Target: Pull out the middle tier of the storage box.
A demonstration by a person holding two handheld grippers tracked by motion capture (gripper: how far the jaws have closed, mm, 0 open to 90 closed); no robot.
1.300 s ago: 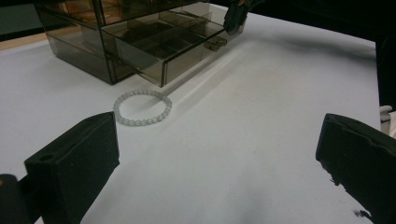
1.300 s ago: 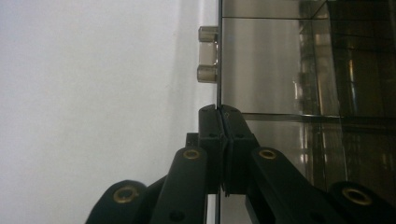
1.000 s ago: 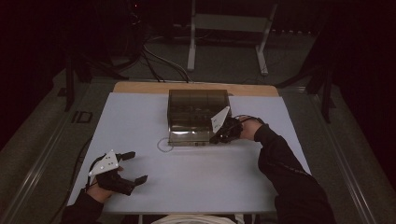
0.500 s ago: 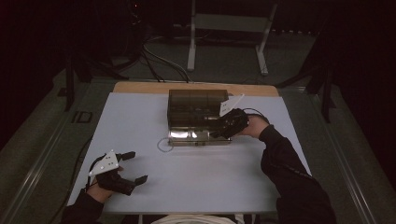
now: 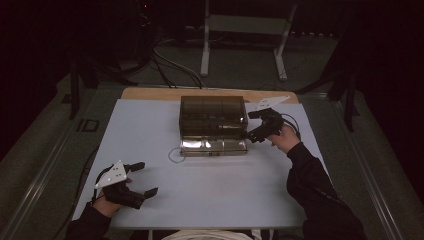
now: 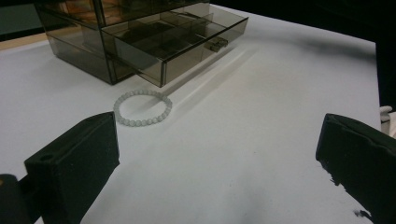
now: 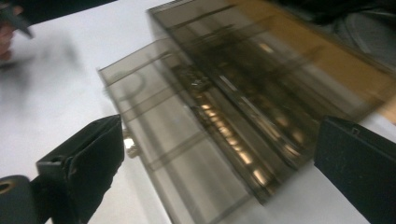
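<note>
Now the right gripper (image 5: pixel 251 125) hangs at the right end of the smoky drawer box (image 5: pixel 212 116), jaws just opened wide, nothing between them. Bottom drawer (image 5: pixel 214 145) pulled out. Bead bracelet (image 6: pixel 143 108) lies on the bench (image 5: pixel 150 130) beside it. Left gripper (image 5: pixel 142 178) jaws open, empty.

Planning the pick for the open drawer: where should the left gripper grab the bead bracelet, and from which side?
Grip the bracelet across one arc of its bead ring, one finger inside the loop, one outside. It lies flat on the white table, so come straight down, on the side away from the open drawer, which stands close by.
</note>
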